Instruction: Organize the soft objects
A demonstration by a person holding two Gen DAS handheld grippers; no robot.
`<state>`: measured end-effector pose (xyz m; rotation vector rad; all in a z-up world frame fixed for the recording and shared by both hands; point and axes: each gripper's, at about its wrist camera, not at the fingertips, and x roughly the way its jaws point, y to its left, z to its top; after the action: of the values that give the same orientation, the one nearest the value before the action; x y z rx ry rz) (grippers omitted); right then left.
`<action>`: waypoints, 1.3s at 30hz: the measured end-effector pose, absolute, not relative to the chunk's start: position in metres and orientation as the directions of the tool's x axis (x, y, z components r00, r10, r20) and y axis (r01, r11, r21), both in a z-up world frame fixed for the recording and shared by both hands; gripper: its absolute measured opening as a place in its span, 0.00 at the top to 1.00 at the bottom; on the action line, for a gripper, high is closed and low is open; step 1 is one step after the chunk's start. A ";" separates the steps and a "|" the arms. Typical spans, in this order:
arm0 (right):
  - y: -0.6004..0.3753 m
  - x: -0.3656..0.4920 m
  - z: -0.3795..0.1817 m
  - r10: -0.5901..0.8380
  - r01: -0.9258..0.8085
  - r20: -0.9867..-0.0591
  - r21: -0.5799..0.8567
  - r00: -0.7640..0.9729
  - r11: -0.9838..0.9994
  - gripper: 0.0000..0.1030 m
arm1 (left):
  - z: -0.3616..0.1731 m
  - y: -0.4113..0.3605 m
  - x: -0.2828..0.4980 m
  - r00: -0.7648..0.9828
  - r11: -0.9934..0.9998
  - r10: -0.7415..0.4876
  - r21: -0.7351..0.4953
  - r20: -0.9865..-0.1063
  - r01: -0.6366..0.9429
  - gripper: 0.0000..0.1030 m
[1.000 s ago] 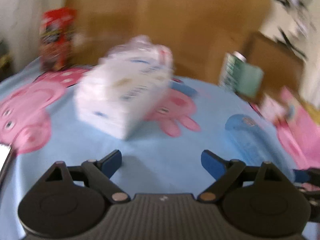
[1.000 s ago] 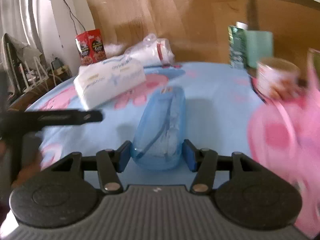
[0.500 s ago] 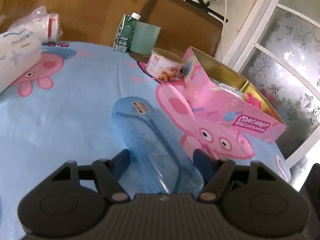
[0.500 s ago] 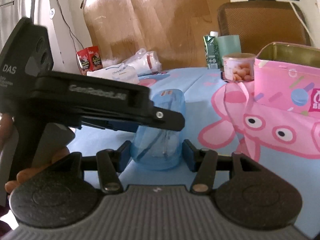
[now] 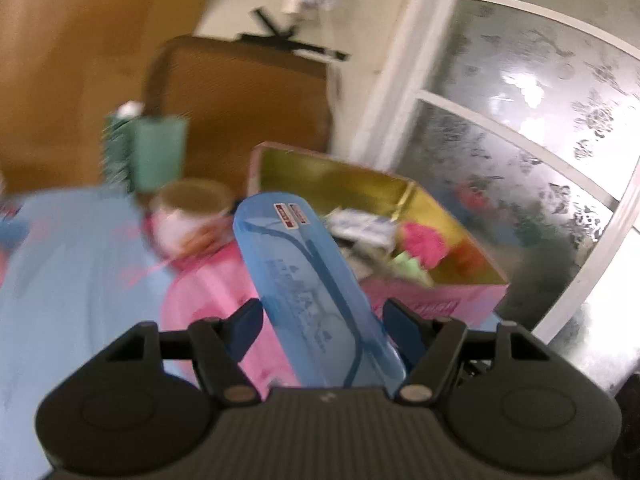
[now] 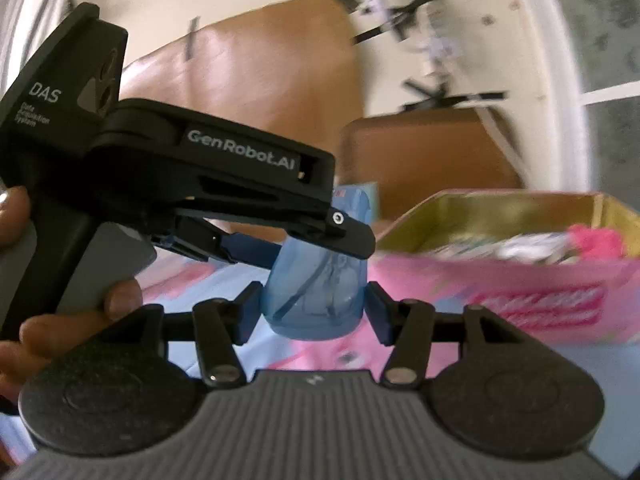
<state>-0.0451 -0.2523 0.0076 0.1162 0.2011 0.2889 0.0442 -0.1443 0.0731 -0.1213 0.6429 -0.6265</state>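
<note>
The blue see-through pouch [image 5: 308,292] is in the centre of both views, lifted above the counter [image 5: 72,280], w/ a light blue cartoon cloth on it. In the left wrist view the left gripper [image 5: 322,320] has the pouch between its blue pads; the jaws are closing, the right pad touches the pouch edge, the left pad is just beside it, so a firm grip I cannot confirm. The pouch's far end, w/ a small red sticker, points toward the pink tin box [image 5: 436,296] at centre right, open, gold inside, w/ soft pink and green items in it.

In the right wrist view the right gripper [image 6: 312,312] has its jaws closed on the near end of the pouch [image 6: 316,292], both pads pressing its sides. The left gripper's black body [image 6: 224,184] crosses the upper left of the frame, held by a hand [image 6: 60,312] at the left edge. The pink box [image 6: 520,280] is at the right, blurred.
</note>
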 end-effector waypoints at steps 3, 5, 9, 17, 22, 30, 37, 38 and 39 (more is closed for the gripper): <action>-0.274 -0.036 0.015 0.230 -0.208 -0.155 0.142 0.961 0.968 0.44 | 0.081 -0.177 0.062 0.611 0.793 -0.598 -0.272 -0.519 0.545 0.35; -0.287 -0.025 0.018 0.194 -0.170 -0.151 0.155 0.969 0.973 0.44 | 0.083 -0.196 0.076 0.599 0.783 -0.606 -0.263 -0.523 0.563 0.35; -0.307 0.016 0.021 0.127 -0.098 -0.153 0.182 0.980 0.978 0.43 | 0.081 -0.230 0.111 0.607 0.797 -0.578 -0.219 -0.545 0.563 0.28; -0.314 0.032 0.005 0.066 -0.032 -0.170 0.194 0.983 0.980 0.42 | 0.057 -0.218 0.105 0.670 0.863 -0.470 -0.143 -0.574 0.484 0.27; -0.298 0.009 0.004 0.097 -0.070 -0.164 0.163 0.982 0.984 0.42 | 0.057 -0.194 0.083 0.689 0.869 -0.476 -0.171 -0.546 0.465 0.27; -0.277 -0.027 -0.001 0.092 -0.070 -0.162 0.136 0.982 0.988 0.38 | 0.056 -0.155 0.048 0.728 0.896 -0.431 -0.160 -0.532 0.413 0.26; -0.270 -0.032 -0.009 0.097 -0.056 -0.242 0.170 0.965 0.984 0.36 | 0.029 -0.119 0.032 0.753 0.939 -0.332 -0.124 -0.567 0.320 0.20; -0.267 -0.030 -0.010 0.103 -0.061 -0.265 0.162 0.959 0.985 0.36 | 0.025 -0.113 0.032 0.757 0.945 -0.320 -0.133 -0.570 0.300 0.19; -0.265 -0.030 -0.010 0.102 -0.061 -0.274 0.155 0.956 0.986 0.36 | 0.021 -0.107 0.033 0.758 0.948 -0.312 -0.141 -0.573 0.284 0.19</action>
<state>-0.0301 -0.2645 -0.0101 0.1455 0.2851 0.0833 0.0327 -0.1068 0.0215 -0.0461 0.6326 -0.3249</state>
